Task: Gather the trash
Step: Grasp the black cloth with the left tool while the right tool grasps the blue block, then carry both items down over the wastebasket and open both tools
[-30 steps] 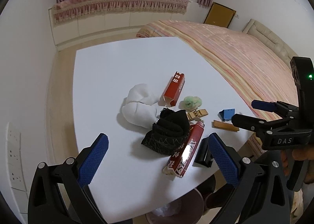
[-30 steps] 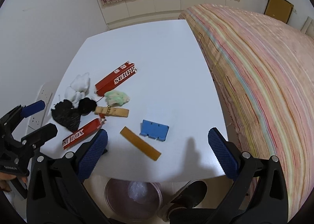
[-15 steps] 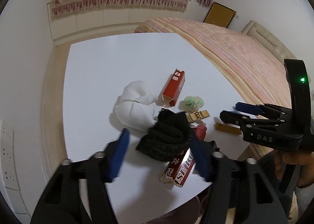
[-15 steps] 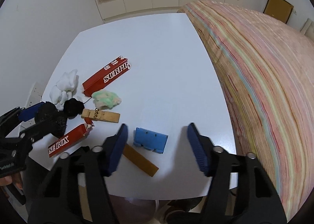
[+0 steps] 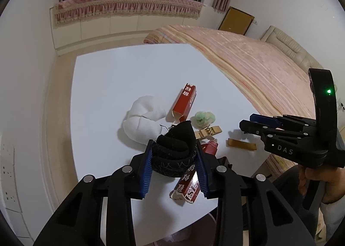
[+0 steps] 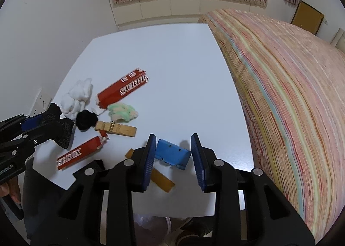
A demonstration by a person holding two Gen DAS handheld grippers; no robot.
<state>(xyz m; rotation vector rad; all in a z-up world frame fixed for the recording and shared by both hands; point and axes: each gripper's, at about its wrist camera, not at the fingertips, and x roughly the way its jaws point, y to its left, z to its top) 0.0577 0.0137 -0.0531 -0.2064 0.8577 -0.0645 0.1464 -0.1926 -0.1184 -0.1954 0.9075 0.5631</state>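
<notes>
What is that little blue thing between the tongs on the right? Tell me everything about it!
The blue plastic piece is small, flat and roughly rectangular, with two tiny dark marks on top and notches along its near edge. It lies on the white table, near the front edge, framed by the right tongs, whose blue pads sit on either side without clearly touching it. A tan wooden strip lies just beside it.

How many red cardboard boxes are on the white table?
2. One long red cardboard box lies beside the white cloth bundle; the other red box lies near the table's front edge, beside the black cloth.
</notes>
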